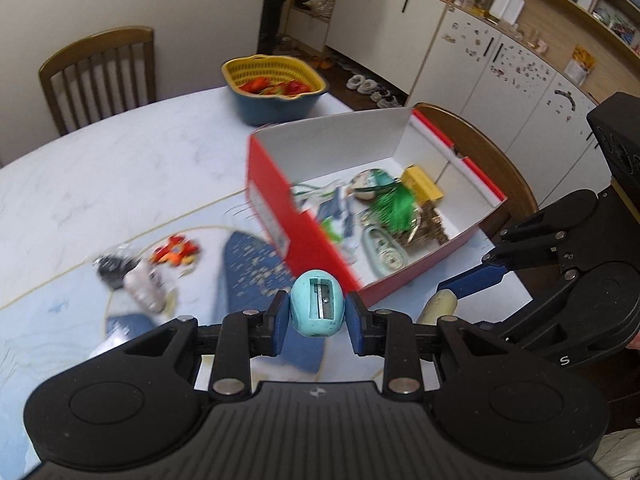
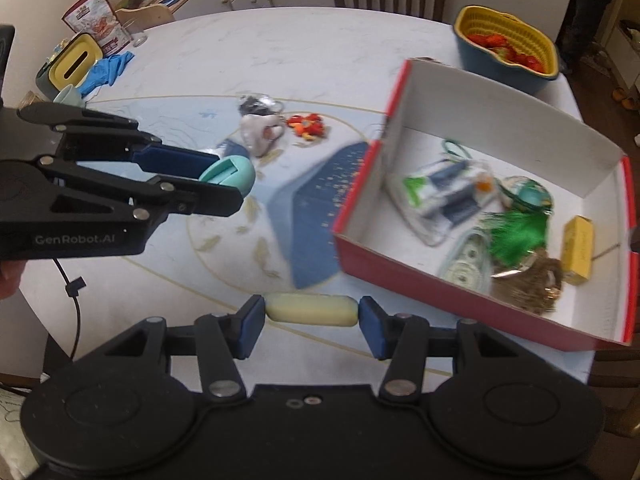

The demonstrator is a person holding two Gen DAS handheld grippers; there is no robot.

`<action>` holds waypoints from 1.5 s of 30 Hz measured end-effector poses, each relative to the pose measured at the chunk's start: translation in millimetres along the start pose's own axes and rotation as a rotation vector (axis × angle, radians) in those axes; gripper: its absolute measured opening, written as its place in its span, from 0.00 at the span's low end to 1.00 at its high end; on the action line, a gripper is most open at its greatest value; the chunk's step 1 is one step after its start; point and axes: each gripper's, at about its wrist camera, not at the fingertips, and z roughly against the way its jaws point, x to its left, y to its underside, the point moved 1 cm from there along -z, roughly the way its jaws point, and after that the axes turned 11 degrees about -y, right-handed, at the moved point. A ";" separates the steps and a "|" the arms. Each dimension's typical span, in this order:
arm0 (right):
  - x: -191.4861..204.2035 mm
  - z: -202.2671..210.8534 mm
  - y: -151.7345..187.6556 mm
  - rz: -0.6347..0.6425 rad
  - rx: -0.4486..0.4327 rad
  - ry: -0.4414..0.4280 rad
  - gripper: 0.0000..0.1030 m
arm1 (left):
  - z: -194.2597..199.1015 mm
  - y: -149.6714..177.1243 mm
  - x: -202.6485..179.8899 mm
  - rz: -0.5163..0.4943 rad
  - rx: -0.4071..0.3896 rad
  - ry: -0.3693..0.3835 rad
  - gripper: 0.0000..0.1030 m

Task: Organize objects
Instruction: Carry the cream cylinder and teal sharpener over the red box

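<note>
Left hand-held gripper (image 1: 317,312): clamped on teal egg-shaped pencil sharpener (image 1: 317,307), blade slot facing camera, held above bench (image 1: 120,160) just short of red box (image 1: 276,208). Right hand-held gripper (image 2: 311,316): clamped end to end on pale yellow oblong piece (image 2: 311,310), material not discernible, held near box's front corner. Inside open box: green tassel (image 2: 516,236), small yellow carton (image 2: 578,250), blurred packets. On bench beyond: grey-white plush keychain (image 2: 260,130), orange toy (image 2: 307,125), yellow-and-blue basket (image 2: 506,50).
</note>
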 end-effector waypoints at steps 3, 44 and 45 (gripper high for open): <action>-16.6 10.3 4.4 -0.007 -0.011 0.005 0.49 | -6.3 -10.0 -18.3 -0.017 -0.001 0.001 0.29; -190.8 25.8 0.4 -0.182 -0.035 0.065 0.49 | -169.2 -138.7 -100.1 -0.095 0.073 -0.136 0.29; -192.3 22.0 0.0 -0.188 -0.029 0.064 0.49 | -174.7 -139.7 -99.2 -0.090 0.081 -0.140 0.29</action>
